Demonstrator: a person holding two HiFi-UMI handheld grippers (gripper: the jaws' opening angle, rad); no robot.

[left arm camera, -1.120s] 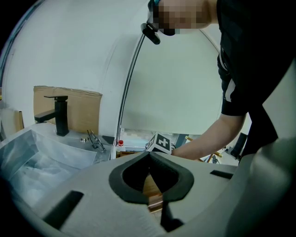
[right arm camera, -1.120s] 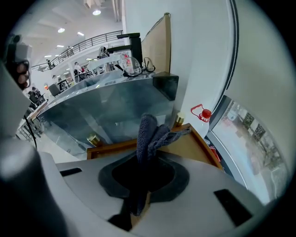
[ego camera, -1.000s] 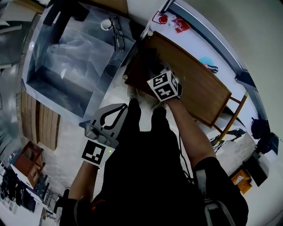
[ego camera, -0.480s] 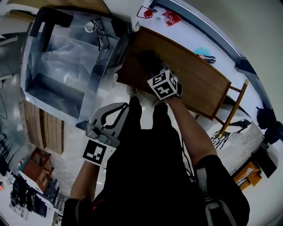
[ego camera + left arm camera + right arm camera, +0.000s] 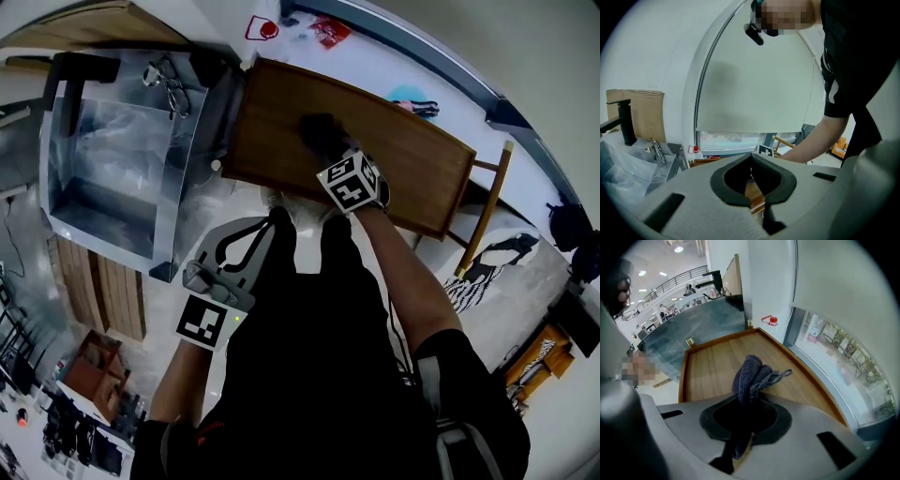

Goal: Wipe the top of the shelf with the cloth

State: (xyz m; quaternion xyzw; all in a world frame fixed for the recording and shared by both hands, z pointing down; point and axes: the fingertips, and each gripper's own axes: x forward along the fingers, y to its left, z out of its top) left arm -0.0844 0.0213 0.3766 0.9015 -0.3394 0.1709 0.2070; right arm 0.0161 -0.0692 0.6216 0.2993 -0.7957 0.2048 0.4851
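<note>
1. Our right gripper (image 5: 740, 427) was clamped on the dark blue cloth (image 5: 750, 376), which bunched out past its jaws above the wooden shelf top (image 5: 712, 366).
2. From the head view, the cloth (image 5: 322, 134) lay over the middle part of the shelf top (image 5: 412, 164). We could not tell how firmly it pressed.
3. Our left gripper (image 5: 251, 232) hung by our body with its jaws together and empty, well apart from the shelf.
4. We judged the wipe to be under way. The wood showed no trace of what was covered, so both ends likely remained.
</note>
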